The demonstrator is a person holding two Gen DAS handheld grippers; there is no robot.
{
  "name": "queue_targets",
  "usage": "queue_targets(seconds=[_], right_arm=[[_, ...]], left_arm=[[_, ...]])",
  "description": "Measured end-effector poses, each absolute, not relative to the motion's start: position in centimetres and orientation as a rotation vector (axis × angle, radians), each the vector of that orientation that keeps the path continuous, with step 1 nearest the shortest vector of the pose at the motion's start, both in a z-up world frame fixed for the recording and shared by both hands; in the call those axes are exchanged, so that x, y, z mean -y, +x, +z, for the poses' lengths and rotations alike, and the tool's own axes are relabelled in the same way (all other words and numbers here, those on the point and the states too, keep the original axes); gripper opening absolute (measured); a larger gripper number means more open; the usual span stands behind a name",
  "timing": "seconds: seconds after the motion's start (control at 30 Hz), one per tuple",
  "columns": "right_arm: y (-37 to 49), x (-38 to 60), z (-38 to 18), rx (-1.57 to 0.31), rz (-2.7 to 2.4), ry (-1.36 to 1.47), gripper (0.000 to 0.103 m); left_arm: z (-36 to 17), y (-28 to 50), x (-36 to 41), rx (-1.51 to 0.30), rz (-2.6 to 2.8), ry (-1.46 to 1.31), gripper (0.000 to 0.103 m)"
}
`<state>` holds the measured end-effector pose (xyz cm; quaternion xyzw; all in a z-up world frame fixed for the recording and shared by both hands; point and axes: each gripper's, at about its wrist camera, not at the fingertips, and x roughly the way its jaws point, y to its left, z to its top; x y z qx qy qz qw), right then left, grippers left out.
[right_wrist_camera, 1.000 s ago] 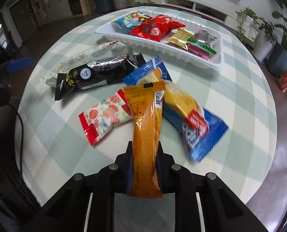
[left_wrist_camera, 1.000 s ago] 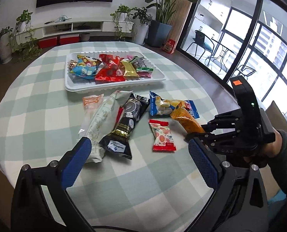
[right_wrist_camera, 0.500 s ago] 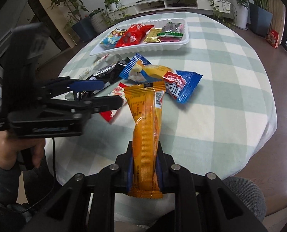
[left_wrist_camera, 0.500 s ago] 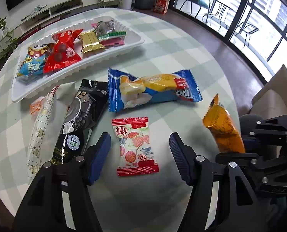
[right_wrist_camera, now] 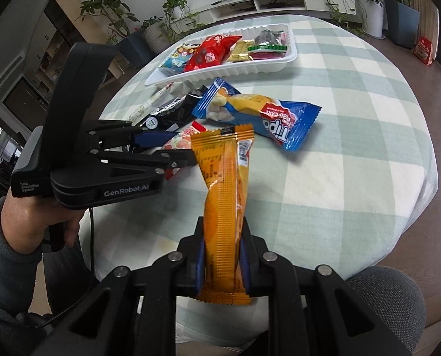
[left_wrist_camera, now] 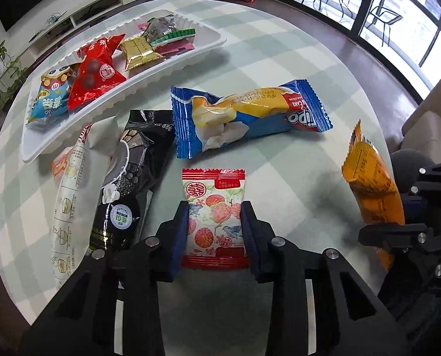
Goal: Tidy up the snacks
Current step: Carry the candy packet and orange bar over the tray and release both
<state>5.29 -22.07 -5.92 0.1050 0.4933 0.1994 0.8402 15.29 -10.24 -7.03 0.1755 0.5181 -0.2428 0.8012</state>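
The red-and-white strawberry candy packet (left_wrist_camera: 216,216) lies flat on the tabletop (left_wrist_camera: 280,68) at lower centre of the left wrist view, and the left hand-held gripper (left_wrist_camera: 215,231) straddles it, its blue pads against the packet's long edges; the jaws look closed to the packet's width, though I cannot tell whether they already pinch it or only touch. Taking it across the narrow side seems meant to let the flat wrapper lift without crumpling. At the right edge of that view the orange snack bar (left_wrist_camera: 372,184) is held off the cloth; in the right wrist view the right hand-held gripper (right_wrist_camera: 220,262) is clamped on the bar's lower end, so the bar (right_wrist_camera: 225,195) stands out along the fingers, likely ready for carrying. Beyond the candy, toward frame centre, lies the blue roll-cake pack (left_wrist_camera: 250,118), with the black cookie pack (left_wrist_camera: 125,178) and a long white sachet (left_wrist_camera: 69,192) at left, all still loose. The white tray (left_wrist_camera: 190,56), upper left, already holds several snacks and appears the destination for both packets.
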Motion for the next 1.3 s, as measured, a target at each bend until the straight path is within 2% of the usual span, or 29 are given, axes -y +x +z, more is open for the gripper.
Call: queue_targets(seconds=[0.27, 0.53, 0.8, 0.97, 1.1, 1.3], right_arm=[[5.1, 22.9, -5.3, -1.024, 0.443, 0.309, 0.021], [6.1, 25.0, -4.8, -1.01, 0.466, 0.454, 0.021], [12.0, 30.2, 1.0, -0.884, 0.381, 0.475, 0.021], [19.6, 30.6, 4.2, -0.849, 0.378, 0.492, 0.021], [25.2, 27.8, 5.7, -0.86, 0.4, 0.44, 0.021], [32.3, 21.7, 3.5, -0.981, 0.403, 0.323, 0.021]], left_arm=[[-4.9, 13.3, 7.7, -1.068, -0.618, 0.151, 0.03], [-0.7, 13.8, 1.3, -0.998, -0.655, -0.132, 0.03], [6.4, 20.7, -4.9, -0.857, -0.594, -0.216, 0.03], [8.9, 26.5, -6.0, -0.822, -0.546, -0.208, 0.03], [8.6, 30.9, -5.8, -0.848, -0.529, -0.222, 0.031], [3.5, 35.9, -4.0, -0.927, -0.481, -0.214, 0.031]])
